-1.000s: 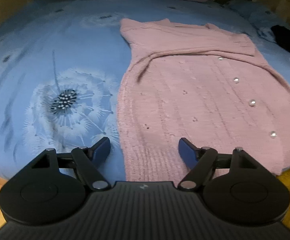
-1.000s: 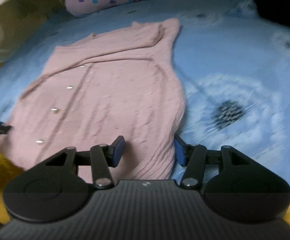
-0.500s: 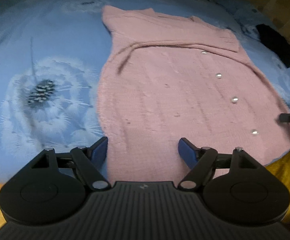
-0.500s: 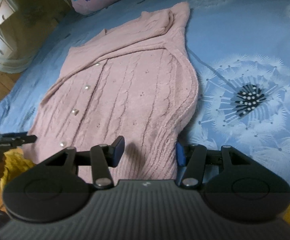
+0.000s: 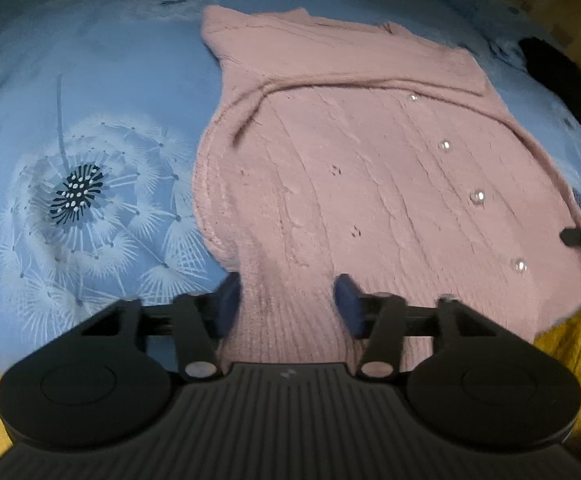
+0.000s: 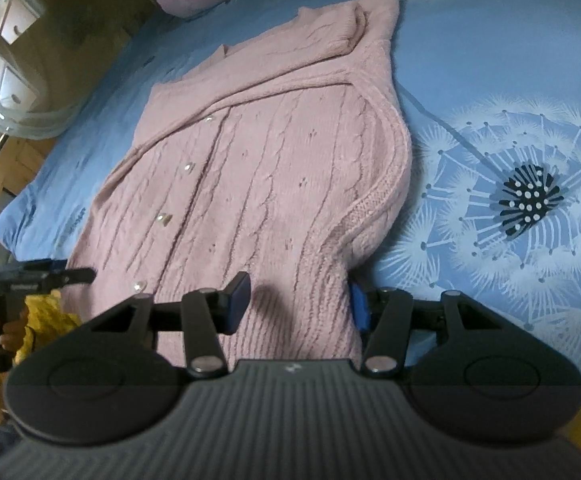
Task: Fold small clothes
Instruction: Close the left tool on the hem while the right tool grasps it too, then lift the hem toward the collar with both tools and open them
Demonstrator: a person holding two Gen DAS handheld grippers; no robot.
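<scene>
while both pairs of jaws are closing, the left gripper [image 5: 286, 300] straddles the ribbed hem at the lower centre of its frame, pads narrowed around bunched knit. the right gripper [image 6: 298, 300] straddles the opposite hem corner likewise; whether the pads press yet cannot be told. the pink cardigan [image 5: 370, 168] lies flat, buttons up, across the centre of a blue dandelion-print bedsheet [image 5: 90, 100].
</scene>
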